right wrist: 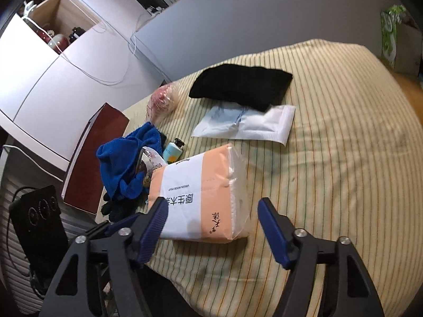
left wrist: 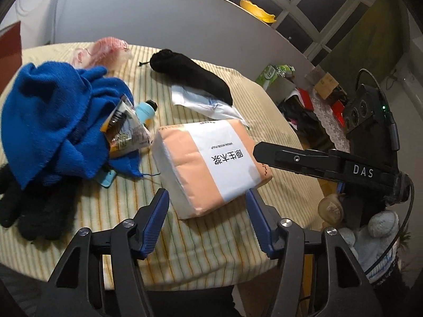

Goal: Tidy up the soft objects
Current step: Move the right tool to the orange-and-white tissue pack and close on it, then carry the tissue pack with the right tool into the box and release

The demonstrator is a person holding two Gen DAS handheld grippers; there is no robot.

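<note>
A peach and white tissue pack [left wrist: 211,163] lies on the striped tablecloth [left wrist: 211,251]. My left gripper [left wrist: 208,200] is open and straddles the pack's near corner; its pads do not press on it. From the other end, my right gripper [right wrist: 212,206] stands open around the tissue pack [right wrist: 201,198], with a gap at its right pad. A crumpled blue cloth [left wrist: 53,116] lies at the left over black gloves [left wrist: 31,206]. Farther back lie a black sock-like piece [left wrist: 190,76] and a pink bundle in plastic [left wrist: 105,50].
A snack packet [left wrist: 124,132] and a small teal bottle [left wrist: 145,111] sit beside the blue cloth. A white flat packet [right wrist: 246,124] lies behind the pack. A red-brown box [right wrist: 97,153] stands off the table's left edge. A grey wall backs the table.
</note>
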